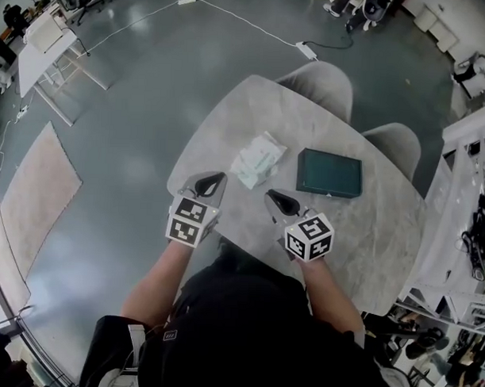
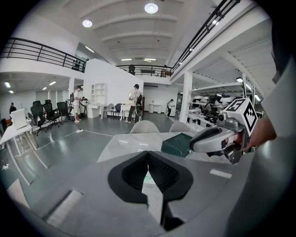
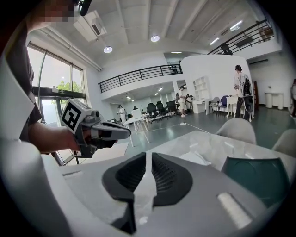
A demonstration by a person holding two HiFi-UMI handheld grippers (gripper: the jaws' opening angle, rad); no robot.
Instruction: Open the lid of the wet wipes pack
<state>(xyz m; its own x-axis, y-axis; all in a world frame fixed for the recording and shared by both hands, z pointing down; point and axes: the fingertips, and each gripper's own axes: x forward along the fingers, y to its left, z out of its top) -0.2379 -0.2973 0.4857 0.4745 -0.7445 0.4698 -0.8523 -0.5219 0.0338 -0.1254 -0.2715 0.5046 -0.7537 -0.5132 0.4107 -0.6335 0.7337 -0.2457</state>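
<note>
Grey marble tabletop (image 1: 384,233) lies under both tongs. Dark green box (image 1: 330,173) sits flat on it, ahead of the R tongs (image 1: 272,197) & off to their right, well apart. Wet wipes pack (image 1: 258,158) lies on the tabletop just ahead, btwn the two tips, touching neither. L tongs (image 1: 220,178): jaws fully together, empty. R tongs: closed to a thin slit, nothing btwn pads.
</note>
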